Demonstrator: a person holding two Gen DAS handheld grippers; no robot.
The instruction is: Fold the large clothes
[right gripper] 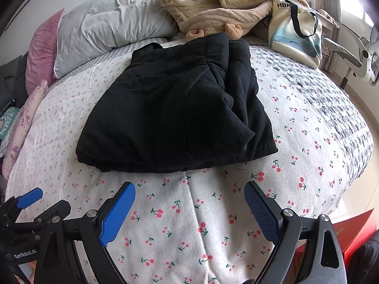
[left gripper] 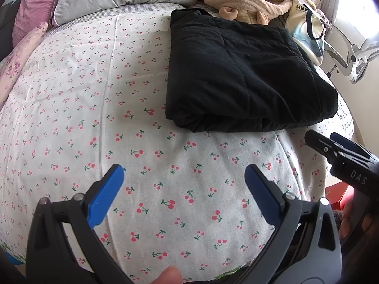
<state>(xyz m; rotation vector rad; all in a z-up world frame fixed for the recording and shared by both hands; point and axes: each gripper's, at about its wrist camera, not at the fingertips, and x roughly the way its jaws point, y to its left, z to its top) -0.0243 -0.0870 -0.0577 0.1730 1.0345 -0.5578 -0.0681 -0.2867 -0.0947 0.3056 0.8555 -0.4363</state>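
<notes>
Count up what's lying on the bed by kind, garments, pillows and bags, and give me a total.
Garments: 2, the folded black padded garment and the heaped beige fleece robe.
Pillows: 3, the large white pillow, the pink velvet cushion and the pink floral pillow.
Bags: 1, the cream HBK tote bag.
Total: 6.

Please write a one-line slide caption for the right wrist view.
Open right gripper hovers over the cherry-print bedsheet, facing a folded black garment lying flat.
</notes>
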